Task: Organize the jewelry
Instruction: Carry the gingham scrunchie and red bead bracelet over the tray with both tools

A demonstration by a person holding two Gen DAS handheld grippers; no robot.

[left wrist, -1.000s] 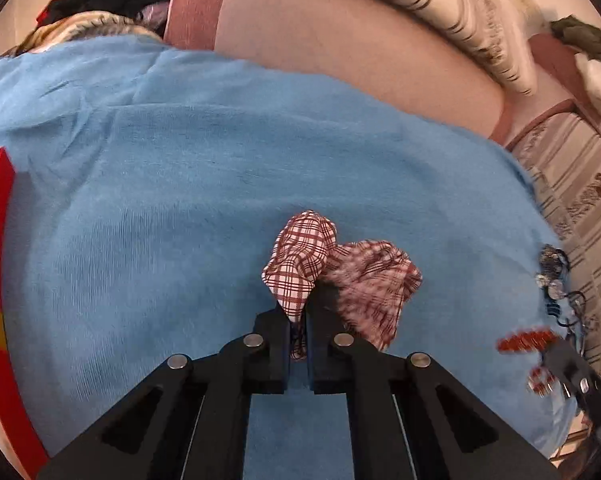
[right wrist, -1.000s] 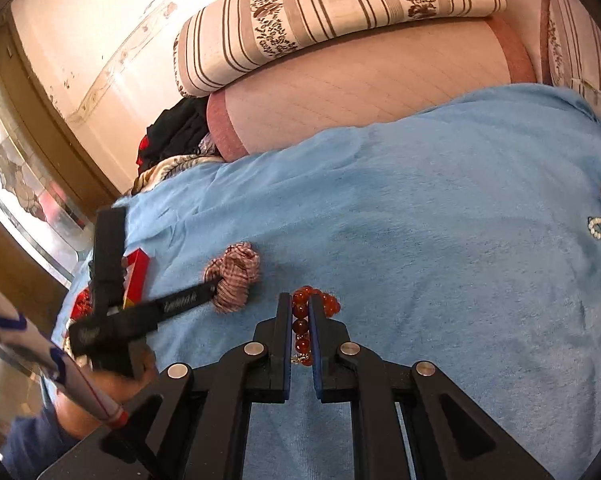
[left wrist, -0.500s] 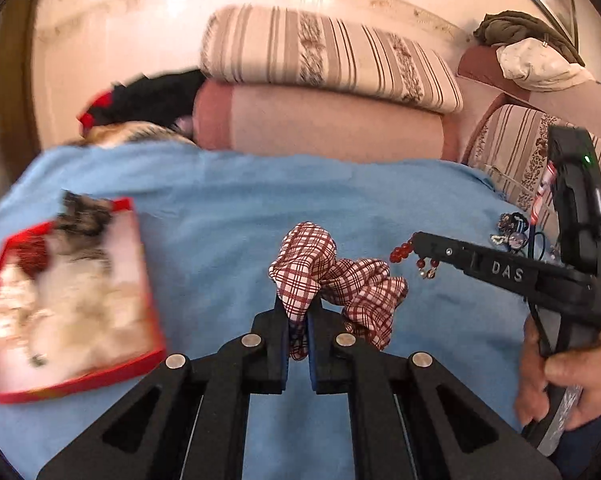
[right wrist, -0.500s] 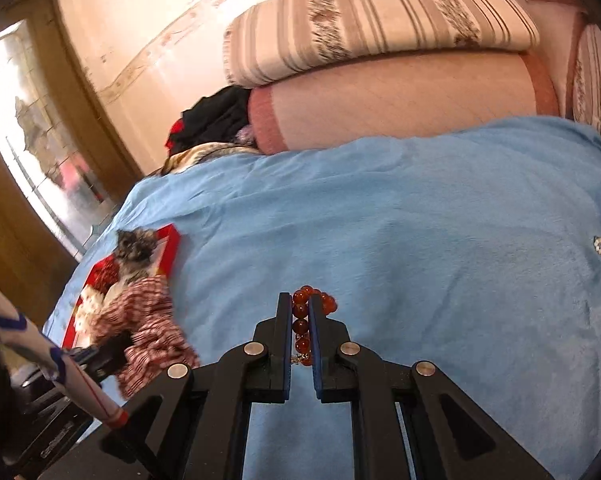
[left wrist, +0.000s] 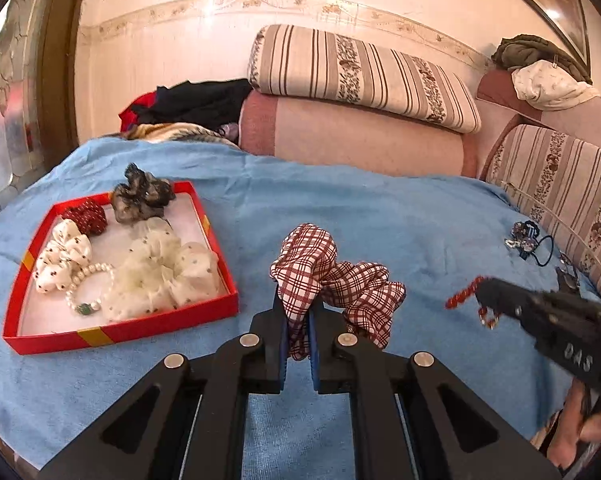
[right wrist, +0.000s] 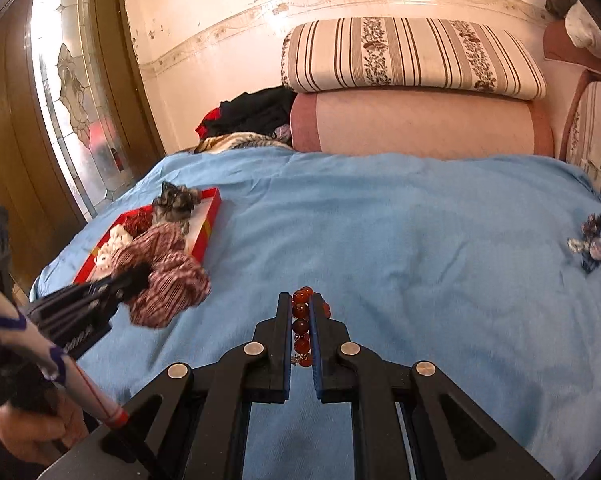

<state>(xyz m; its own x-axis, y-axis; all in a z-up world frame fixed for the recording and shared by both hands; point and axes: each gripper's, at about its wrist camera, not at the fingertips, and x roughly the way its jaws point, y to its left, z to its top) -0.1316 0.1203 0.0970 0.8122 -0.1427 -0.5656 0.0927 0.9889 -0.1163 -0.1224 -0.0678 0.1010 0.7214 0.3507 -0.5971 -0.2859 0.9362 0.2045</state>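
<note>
The left claw (left wrist: 298, 312) pinches a checked hair tie (left wrist: 336, 276), with the red box (left wrist: 120, 326) to its left, while the right claw (right wrist: 300, 320) pinches red beads (right wrist: 301, 326).

Blanket (left wrist: 380, 208): plain light blue.
Tray (left wrist: 120, 330), left of frame: red rim, yellow bands, white floor.
Scrunchie (left wrist: 332, 280), centre: red-and-white plaid.
Bead bracelet (right wrist: 300, 324): glossy orange-red.
Cushion (left wrist: 360, 72), top: cream, brown stripes, floral bands.
Bolster (left wrist: 360, 136): dusty pink.
</note>
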